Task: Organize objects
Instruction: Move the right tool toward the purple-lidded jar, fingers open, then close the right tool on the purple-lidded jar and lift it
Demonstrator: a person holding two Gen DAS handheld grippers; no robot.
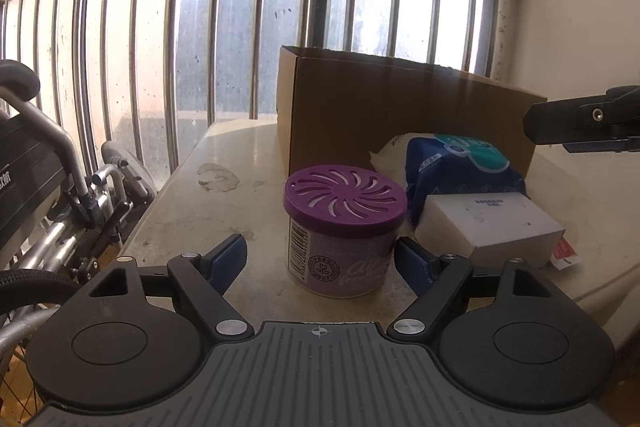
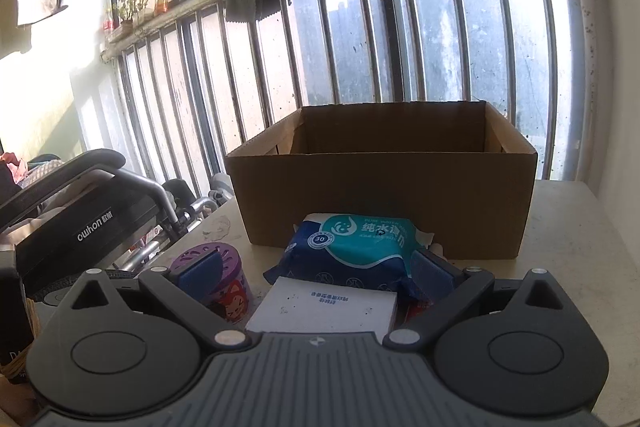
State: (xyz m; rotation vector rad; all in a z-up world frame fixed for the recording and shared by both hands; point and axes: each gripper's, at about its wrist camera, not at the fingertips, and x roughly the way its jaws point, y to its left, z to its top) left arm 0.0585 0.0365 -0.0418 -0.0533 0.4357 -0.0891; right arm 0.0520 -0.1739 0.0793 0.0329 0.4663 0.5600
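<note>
Jar [image 1: 345,233] stands upright at lower centre of the left wrist view, between the wide-open, empty left gripper's [image 1: 320,261] fingers, nearer it than the open, empty right gripper [image 2: 316,277]; box [image 1: 400,107] waits behind.

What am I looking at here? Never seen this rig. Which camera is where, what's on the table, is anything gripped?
No robot arm: a person holds a two-finger gripper in each hand, each with a fisheye camera looking along its fingers.

The left wrist view shows the left gripper, open, with a purple-lidded air freshener jar standing between its blue fingertips, not visibly touched.

The right wrist view shows the right gripper, also open, over a white box.

On the table: the jar, the white box, a blue wet wipes pack behind it, and an open cardboard box at the back, its visible inside bare.

Nothing is held yet.
</note>
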